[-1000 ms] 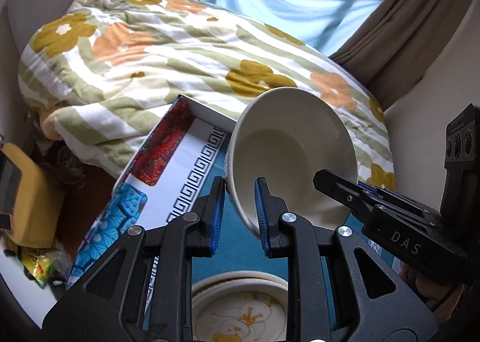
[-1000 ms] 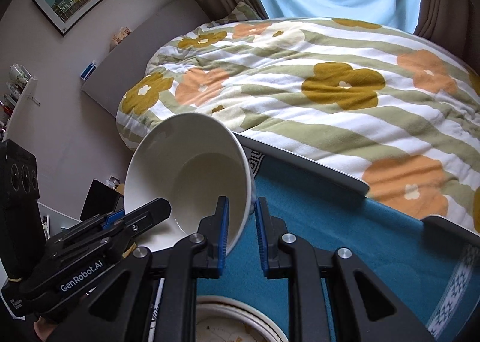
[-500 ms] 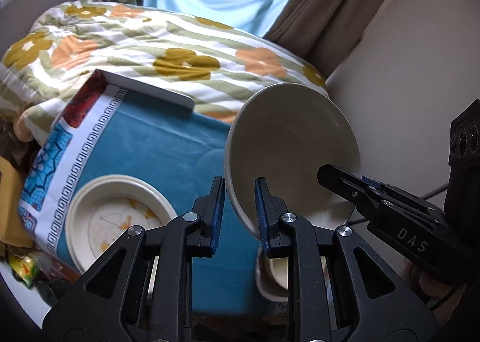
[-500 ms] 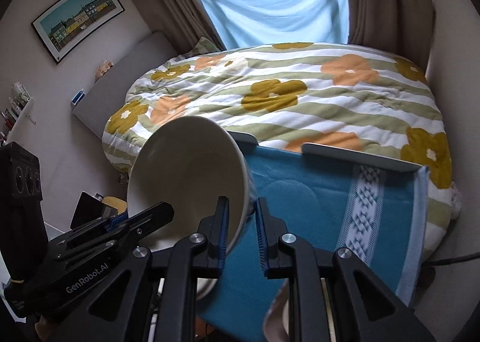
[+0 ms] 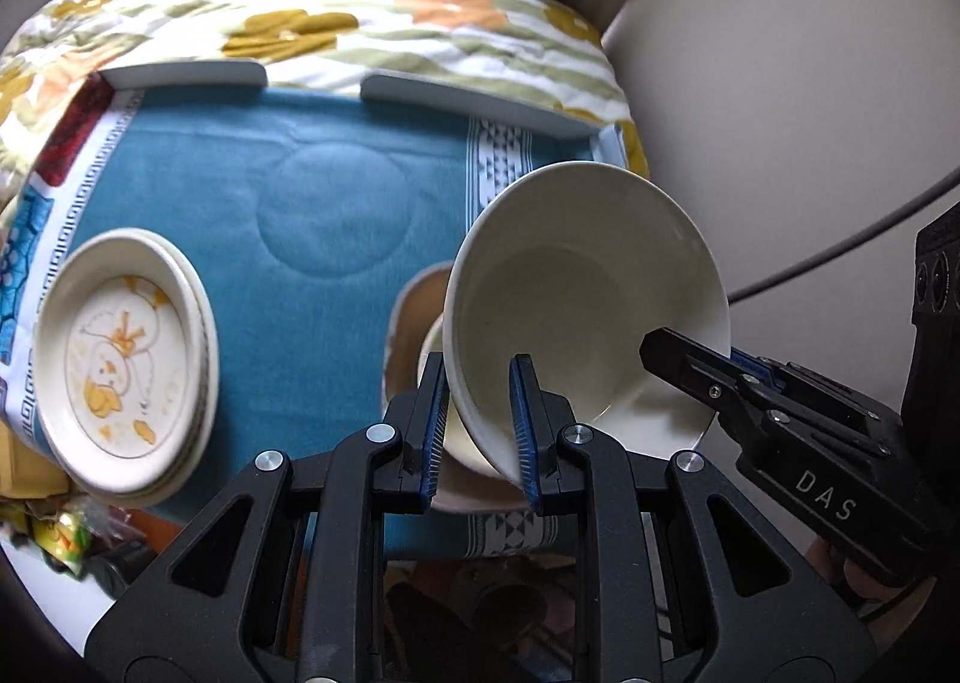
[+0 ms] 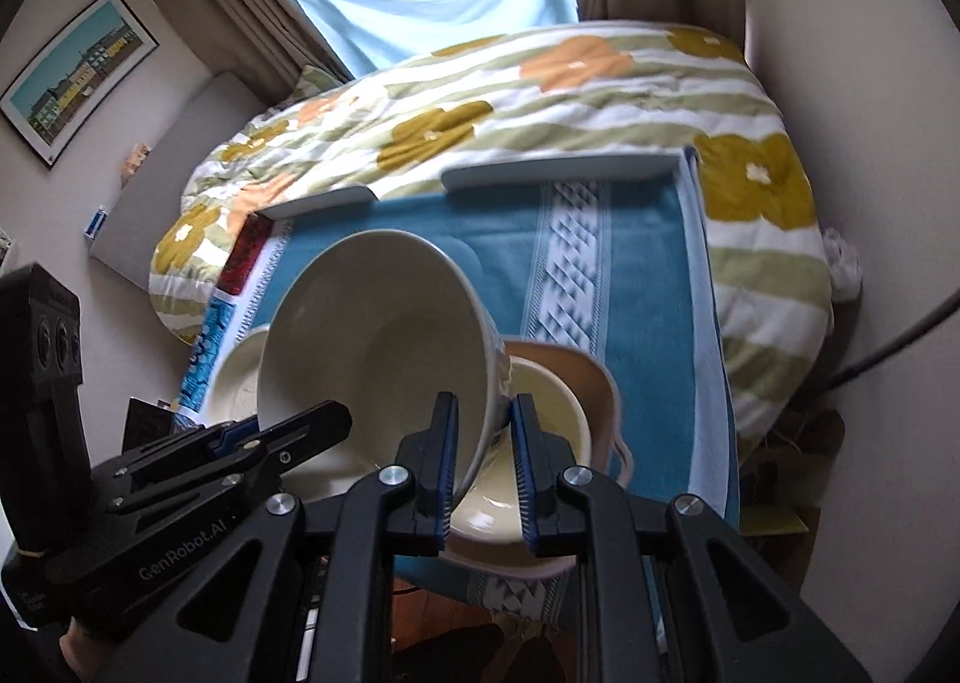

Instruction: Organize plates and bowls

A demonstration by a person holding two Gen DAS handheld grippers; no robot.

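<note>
A large white bowl (image 5: 576, 299) (image 6: 372, 335) hangs tilted above the table, held by its rim on two sides. My left gripper (image 5: 477, 377) is shut on the rim's left side. My right gripper (image 6: 483, 413) is shut on the opposite side and shows in the left wrist view as a black arm (image 5: 651, 344). Just below the bowl, a cream bowl (image 6: 546, 401) sits nested inside a tan bowl (image 5: 420, 299) (image 6: 588, 377) near the table's front right. A stack of plates (image 5: 120, 347) with a yellow duck drawing rests at the front left.
A blue cloth (image 5: 312, 215) with patterned borders covers the small table. A bed with a flowered quilt (image 5: 360, 23) lies behind it. A pale wall (image 5: 780, 83) with a dark cable (image 5: 840, 251) stands close on the right. Clutter lies on the floor at the left (image 5: 60, 539).
Both grippers carried the white bowl to the right across the table, from above the duck plates to above the nested bowls. The grip on the rim has not changed.
</note>
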